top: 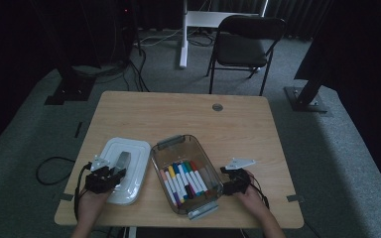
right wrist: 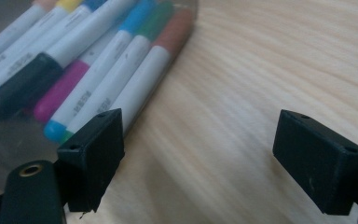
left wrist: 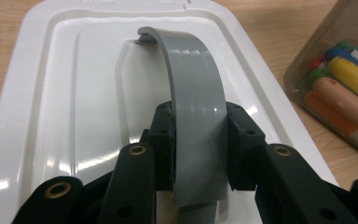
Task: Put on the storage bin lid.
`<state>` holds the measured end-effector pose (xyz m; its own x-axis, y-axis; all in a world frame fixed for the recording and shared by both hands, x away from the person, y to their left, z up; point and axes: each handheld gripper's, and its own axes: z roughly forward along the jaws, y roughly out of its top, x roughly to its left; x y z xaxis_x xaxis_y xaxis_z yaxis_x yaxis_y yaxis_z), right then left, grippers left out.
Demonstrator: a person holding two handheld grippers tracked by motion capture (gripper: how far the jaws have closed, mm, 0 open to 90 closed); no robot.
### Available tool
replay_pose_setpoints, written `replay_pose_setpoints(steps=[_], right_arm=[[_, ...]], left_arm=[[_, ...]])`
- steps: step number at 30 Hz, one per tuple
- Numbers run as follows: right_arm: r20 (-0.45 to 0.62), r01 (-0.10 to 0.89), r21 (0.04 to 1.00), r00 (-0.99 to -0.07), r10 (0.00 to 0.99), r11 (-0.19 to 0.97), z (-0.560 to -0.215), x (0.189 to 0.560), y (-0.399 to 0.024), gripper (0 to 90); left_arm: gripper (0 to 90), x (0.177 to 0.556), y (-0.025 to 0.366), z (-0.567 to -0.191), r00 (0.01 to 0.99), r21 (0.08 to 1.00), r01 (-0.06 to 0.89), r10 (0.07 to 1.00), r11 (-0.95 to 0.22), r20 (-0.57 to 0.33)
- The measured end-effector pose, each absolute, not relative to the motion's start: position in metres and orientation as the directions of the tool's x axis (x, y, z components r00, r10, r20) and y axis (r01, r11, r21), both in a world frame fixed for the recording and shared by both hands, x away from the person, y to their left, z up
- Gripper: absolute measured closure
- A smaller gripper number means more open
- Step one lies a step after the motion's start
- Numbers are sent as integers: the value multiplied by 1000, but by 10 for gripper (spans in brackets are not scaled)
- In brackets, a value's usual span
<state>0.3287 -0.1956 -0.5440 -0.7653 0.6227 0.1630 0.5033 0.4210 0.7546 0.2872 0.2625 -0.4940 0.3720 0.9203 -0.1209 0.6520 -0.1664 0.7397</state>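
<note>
Lid lift, bin at three o'clock
Left gripper (left wrist: 199,154) pinches the handle (left wrist: 193,88); lift the lid (top: 124,171) level. Right gripper (right wrist: 200,158), jaws spread, steadies the bin (top: 183,144).

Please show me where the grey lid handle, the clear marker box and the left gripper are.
grey lid handle (left wrist: 193,88), left gripper view, on its arched strap.
clear marker box (top: 166,143), high view, far rim.
left gripper (left wrist: 199,144), left gripper view, between the fingertips.

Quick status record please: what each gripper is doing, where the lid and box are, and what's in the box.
left gripper: shut on the grey handle of the white lid
right gripper: open, nothing between the jaws, beside the box
lid: lying on the table, left of the box
box: clear, uncovered
contents: coloured markers lying side by side
</note>
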Motion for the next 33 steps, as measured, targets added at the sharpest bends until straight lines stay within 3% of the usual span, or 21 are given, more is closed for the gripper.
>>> replay_pose_setpoints(steps=[16, 33], right_arm=[[123, 430, 754, -834, 537, 496, -542, 316, -163, 126], [71, 393, 751, -847, 526, 531, -544, 311, -115, 108]], left_arm=[[691, 265, 284, -449, 357, 790, 604, 922, -106, -149], [691, 253, 256, -397, 517, 842, 509, 845, -180, -132]])
